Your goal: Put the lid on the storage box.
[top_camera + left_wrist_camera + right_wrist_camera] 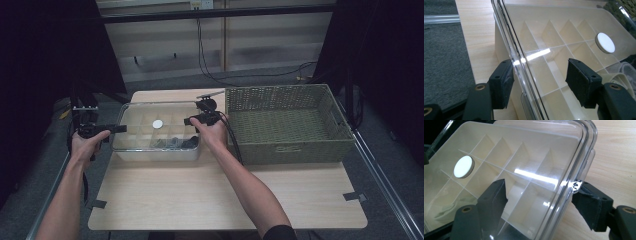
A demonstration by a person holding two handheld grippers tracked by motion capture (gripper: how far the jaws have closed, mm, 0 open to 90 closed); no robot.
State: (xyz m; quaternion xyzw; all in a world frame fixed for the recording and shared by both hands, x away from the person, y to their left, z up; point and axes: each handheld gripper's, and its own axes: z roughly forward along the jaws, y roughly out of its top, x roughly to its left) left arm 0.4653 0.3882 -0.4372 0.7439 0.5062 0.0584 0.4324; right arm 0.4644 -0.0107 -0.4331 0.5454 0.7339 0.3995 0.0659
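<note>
Both forearms are bare; a dark sleeve edge (280, 233) shows on the right arm, at the near table (225, 200) edge. The left gripper (120, 128) has a black body with a metal bracket above it, off the table's left edge. The right gripper (189, 121) is black too, with a grey plate (210, 94) on top and a black cable (234, 145) trailing over the table. Seen close, the left gripper's fingers (501, 82) are matte black blocks with small screw holes, fixed to arms with brass-coloured screw heads (480, 87). The right gripper's fingers (492, 200) look alike, with the same brass-coloured screws (467, 209).
</note>
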